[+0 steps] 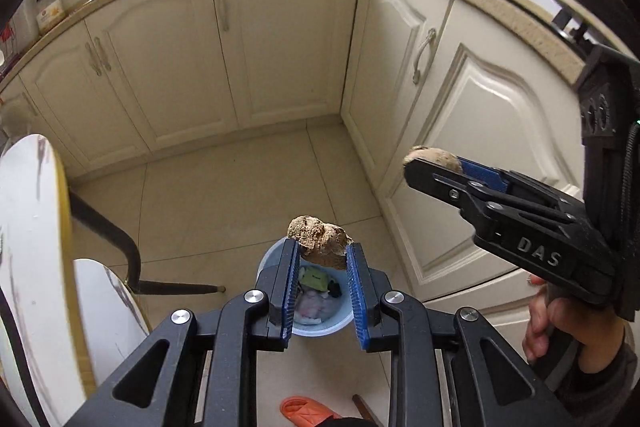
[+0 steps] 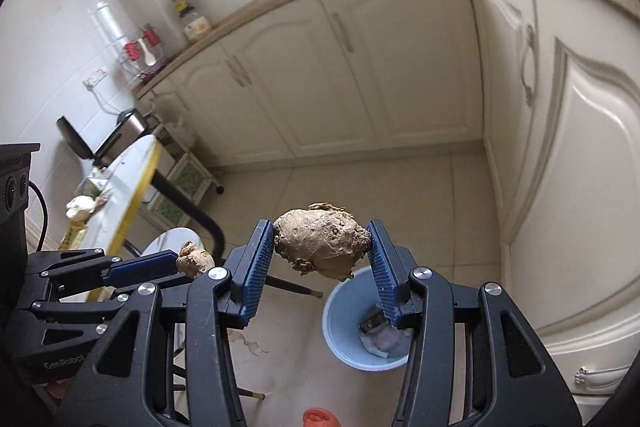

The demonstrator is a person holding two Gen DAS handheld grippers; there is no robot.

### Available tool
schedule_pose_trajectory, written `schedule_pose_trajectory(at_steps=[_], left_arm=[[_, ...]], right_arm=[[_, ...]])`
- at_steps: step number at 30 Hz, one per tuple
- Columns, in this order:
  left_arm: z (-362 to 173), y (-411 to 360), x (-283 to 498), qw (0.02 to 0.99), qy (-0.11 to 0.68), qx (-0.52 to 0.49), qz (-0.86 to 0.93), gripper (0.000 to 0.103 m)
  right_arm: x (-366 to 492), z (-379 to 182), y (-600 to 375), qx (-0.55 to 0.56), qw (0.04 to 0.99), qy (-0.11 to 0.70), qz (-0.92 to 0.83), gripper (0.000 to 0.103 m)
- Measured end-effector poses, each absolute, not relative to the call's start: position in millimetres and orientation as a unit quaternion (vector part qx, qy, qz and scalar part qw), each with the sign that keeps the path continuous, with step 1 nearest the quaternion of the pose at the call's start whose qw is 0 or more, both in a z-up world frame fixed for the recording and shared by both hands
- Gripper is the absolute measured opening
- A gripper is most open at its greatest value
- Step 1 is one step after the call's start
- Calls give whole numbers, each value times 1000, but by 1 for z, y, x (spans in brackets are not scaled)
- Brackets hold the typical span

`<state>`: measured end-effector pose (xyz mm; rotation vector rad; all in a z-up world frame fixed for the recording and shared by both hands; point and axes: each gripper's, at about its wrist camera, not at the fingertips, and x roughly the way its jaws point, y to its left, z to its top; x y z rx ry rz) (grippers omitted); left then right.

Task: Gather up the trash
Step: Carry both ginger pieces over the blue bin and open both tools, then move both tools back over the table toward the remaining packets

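In the left wrist view, my left gripper [image 1: 322,245] is shut on a small knobbly brown root lump [image 1: 318,241], which hangs right above the light blue trash bin [image 1: 320,331] on the floor. Wrappers and scraps lie inside that bin. My right gripper [image 2: 320,227] is shut on a larger brown root lump [image 2: 320,243], up and a little left of the bin [image 2: 344,311]. Each gripper shows in the other view: the right gripper [image 1: 416,163] at the right, the left gripper [image 2: 180,261] at the left with its small lump [image 2: 195,257].
Cream cabinet doors [image 1: 472,131] wrap the corner behind and to the right of the bin. A round white table with a yellow edge [image 2: 132,183] and a white stool [image 1: 108,303] stand left. An orange slipper [image 1: 304,411] lies near. A person's hand [image 1: 560,323] holds the right gripper.
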<state>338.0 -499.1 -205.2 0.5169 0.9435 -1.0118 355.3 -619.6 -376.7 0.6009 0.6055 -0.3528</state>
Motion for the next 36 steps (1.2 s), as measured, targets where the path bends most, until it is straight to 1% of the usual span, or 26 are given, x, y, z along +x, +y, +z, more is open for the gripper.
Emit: schedule_pose_trajectory(at_steps=[1, 4, 5, 6, 8, 10, 12, 15, 16, 17, 18, 20, 21, 26, 27, 29, 30, 34, 36], left_arm=[[-211, -505, 341, 738, 435, 234, -459, 22], [-224, -519, 355, 734, 447, 239, -452, 29], [-228, -526, 358, 734, 447, 241, -451, 39], [-229, -530, 359, 736, 446, 243, -448, 53], [-230, -532, 360, 744, 438, 248, -439, 61], [-226, -533, 359, 750, 430, 248, -437, 62], [-224, -527, 353, 758, 421, 246, -434, 67], [-211, -506, 342, 773, 403, 243, -426, 68], [-205, -500, 338, 777, 398, 240, -425, 69], [-198, -493, 330, 780, 393, 237, -424, 69], [-192, -486, 327, 785, 388, 234, -422, 70], [-179, -466, 317, 795, 377, 229, -417, 74], [-174, -458, 315, 800, 372, 225, -413, 76], [-143, -411, 297, 822, 357, 199, -398, 76], [-138, -399, 294, 826, 353, 193, -394, 78], [-127, -369, 287, 835, 347, 182, -386, 82], [-122, -356, 284, 840, 343, 176, -382, 83], [-104, -299, 270, 855, 331, 154, -368, 85], [-98, -269, 265, 865, 325, 143, -355, 90]], right_arm=[[356, -382, -623, 296, 893, 294, -171, 45], [356, -401, -632, 308, 885, 302, -174, 45], [358, -407, -635, 313, 882, 306, -173, 45], [359, -412, -636, 317, 880, 308, -172, 45], [363, -422, -638, 322, 877, 315, -169, 45], [367, -432, -640, 329, 873, 320, -163, 45], [372, -438, -639, 333, 872, 325, -153, 45], [382, -442, -636, 339, 874, 321, -133, 46], [386, -442, -634, 339, 876, 320, -128, 47], [388, -442, -633, 341, 877, 316, -122, 50], [391, -441, -631, 345, 877, 316, -115, 54], [393, -435, -625, 340, 877, 318, -117, 84], [393, -429, -620, 333, 881, 315, -118, 86], [386, -397, -596, 314, 894, 300, -109, 86], [383, -388, -590, 311, 897, 296, -106, 86], [378, -371, -576, 302, 903, 289, -104, 91], [377, -362, -569, 297, 906, 283, -103, 94], [369, -324, -530, 268, 923, 261, -87, 94], [371, -306, -508, 251, 930, 257, -77, 96]])
